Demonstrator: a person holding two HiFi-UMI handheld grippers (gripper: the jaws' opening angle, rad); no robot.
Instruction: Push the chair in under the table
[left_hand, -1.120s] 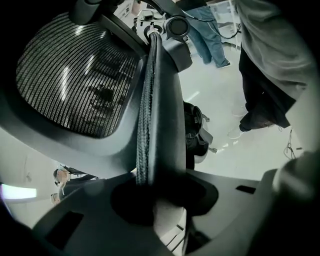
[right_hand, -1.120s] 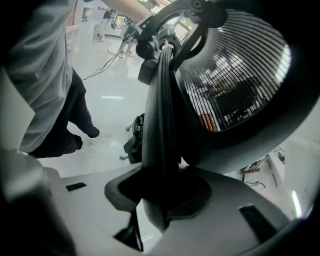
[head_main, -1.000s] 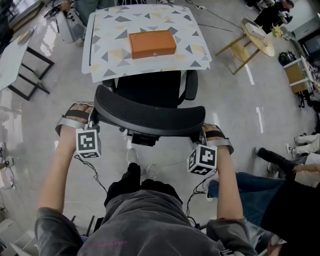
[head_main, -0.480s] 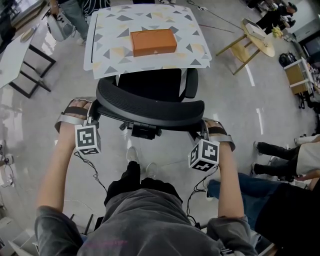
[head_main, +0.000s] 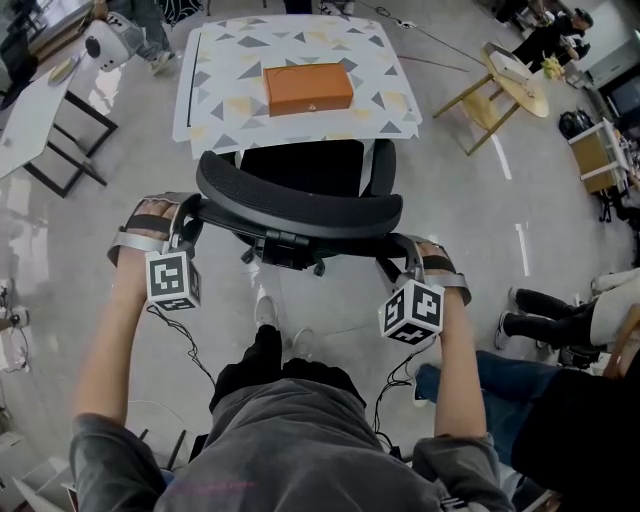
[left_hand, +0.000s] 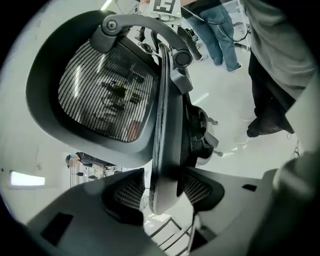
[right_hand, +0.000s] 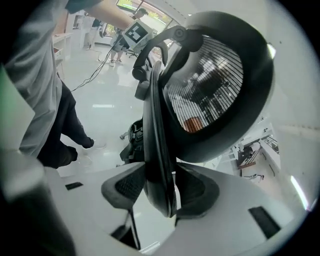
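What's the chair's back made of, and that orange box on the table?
The chair backrest: black see-through mesh in a matte frame, probably plastic; light shows through the weave. The orange box: smooth, matte, sharp-edged; maybe cardboard or leatherette, can't tell.

no legible text, no readable labels, numbers

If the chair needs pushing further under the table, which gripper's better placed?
Right, marginally. Both straddle side edges of the backrest, jaws just opened. The right gripper sits closer round its edge; the left gripper shows a wider gap.
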